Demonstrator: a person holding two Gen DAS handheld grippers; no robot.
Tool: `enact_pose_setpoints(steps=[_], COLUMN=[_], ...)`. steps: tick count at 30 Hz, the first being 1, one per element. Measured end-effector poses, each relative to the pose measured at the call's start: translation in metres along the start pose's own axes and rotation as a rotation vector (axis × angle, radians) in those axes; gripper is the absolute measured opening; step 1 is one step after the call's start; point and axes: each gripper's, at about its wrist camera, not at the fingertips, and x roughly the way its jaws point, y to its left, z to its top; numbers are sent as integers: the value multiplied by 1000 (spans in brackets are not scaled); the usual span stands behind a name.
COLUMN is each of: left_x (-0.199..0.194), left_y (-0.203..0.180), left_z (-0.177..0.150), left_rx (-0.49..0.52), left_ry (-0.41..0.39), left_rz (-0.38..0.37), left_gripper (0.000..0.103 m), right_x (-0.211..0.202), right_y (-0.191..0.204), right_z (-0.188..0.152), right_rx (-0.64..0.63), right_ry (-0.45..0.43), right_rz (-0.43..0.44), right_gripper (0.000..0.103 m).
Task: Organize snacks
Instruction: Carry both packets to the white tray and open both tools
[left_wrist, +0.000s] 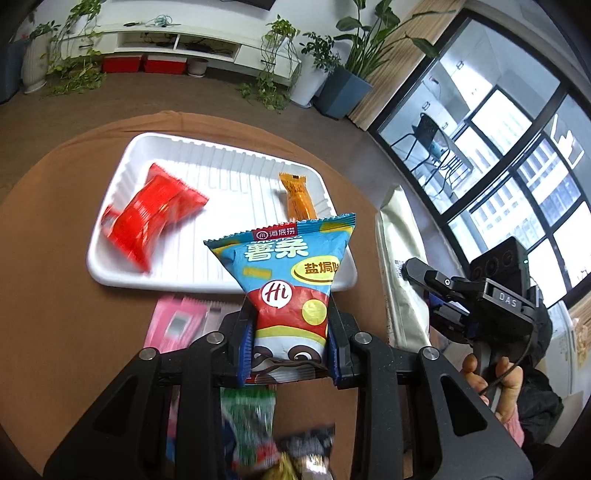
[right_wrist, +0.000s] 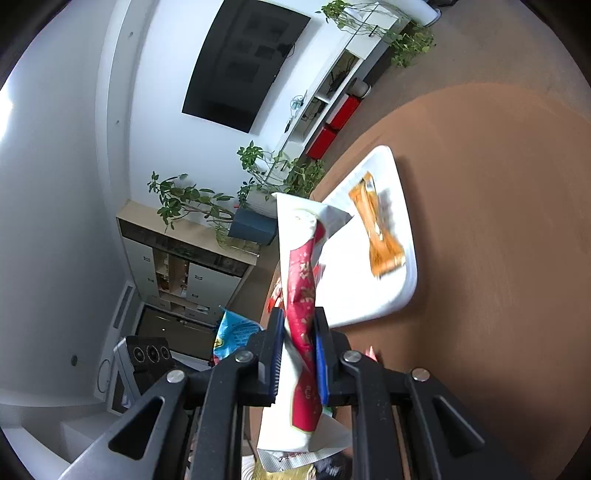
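My left gripper (left_wrist: 290, 347) is shut on a blue chip bag (left_wrist: 291, 266) with a red cartoon car, held above the near edge of the white tray (left_wrist: 221, 273). In the tray lie a red packet (left_wrist: 151, 218) at the left and an orange packet (left_wrist: 297, 199) at the right. My right gripper (right_wrist: 300, 352) is shut on a white and red packet (right_wrist: 301, 280), lifted near the corner of the white tray (right_wrist: 369, 310), where the orange packet (right_wrist: 376, 229) lies. In the left wrist view the right gripper (left_wrist: 443, 295) holds that pale packet (left_wrist: 399, 266) to the right of the tray.
The tray rests on a round brown table (left_wrist: 55, 295). A pink packet (left_wrist: 173, 325) and several loose snacks (left_wrist: 258, 424) lie near the table's front edge under my left gripper. Potted plants (left_wrist: 343, 74) and a white shelf unit (left_wrist: 177, 40) stand beyond the table.
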Motion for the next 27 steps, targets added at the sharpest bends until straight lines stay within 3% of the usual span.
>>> enact_pose_setpoints(steps=[13,15,17,21,27], left_x=[83,95,105,120,115], left_y=[-8,-15,-19,-17,-13], left_z=[58,63,64,67,59], left_rx=[36,78,95,78,53], left_ry=[51,50,58,64,47], left_rz=[55,74,108,90,85], left_gripper=[29,29,30,38,40], right_x=[44,51,59,68,57], right_y=[-3,1,1,-1,4], right_z=[47,54,58,67,65], right_rx=[-69,-108,-141,-179,-246], right_ry=[18,7,-1,-19,-50], right_rz=[-102,-144,-182,-243,-279], right_gripper=[17,17,17,16,17])
